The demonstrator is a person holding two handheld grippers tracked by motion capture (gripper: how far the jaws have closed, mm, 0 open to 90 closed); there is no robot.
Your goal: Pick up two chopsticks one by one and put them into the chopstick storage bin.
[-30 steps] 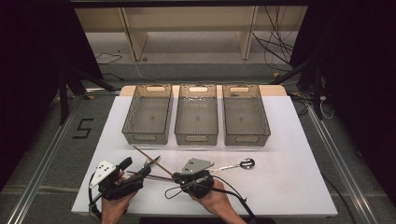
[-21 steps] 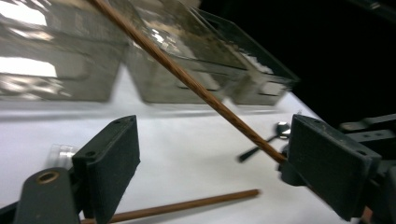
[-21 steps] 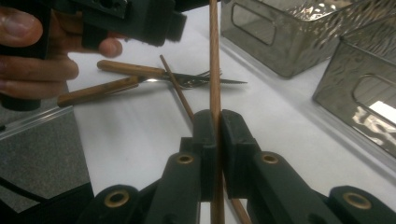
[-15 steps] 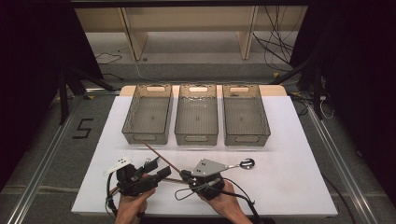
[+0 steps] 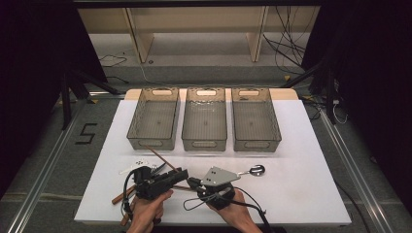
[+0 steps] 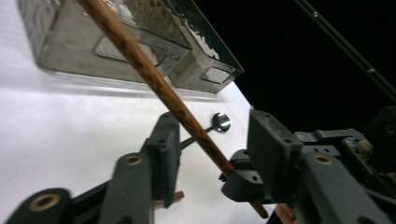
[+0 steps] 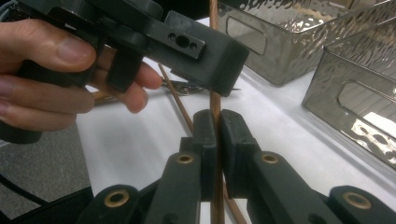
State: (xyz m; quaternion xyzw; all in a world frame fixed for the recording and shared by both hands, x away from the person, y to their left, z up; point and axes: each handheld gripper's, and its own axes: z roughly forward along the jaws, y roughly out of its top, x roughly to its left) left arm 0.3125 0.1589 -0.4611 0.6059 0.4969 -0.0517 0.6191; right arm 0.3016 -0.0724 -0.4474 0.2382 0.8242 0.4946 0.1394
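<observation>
Two handheld grippers meet low over the white surface (image 5: 301, 160). The right gripper (image 7: 215, 122) has its jaws clamped on a thin brown wooden chopstick (image 7: 215, 100). The left gripper (image 6: 212, 154) has been closing its jaws around the same stick, gaps remaining on both sides.
</observation>
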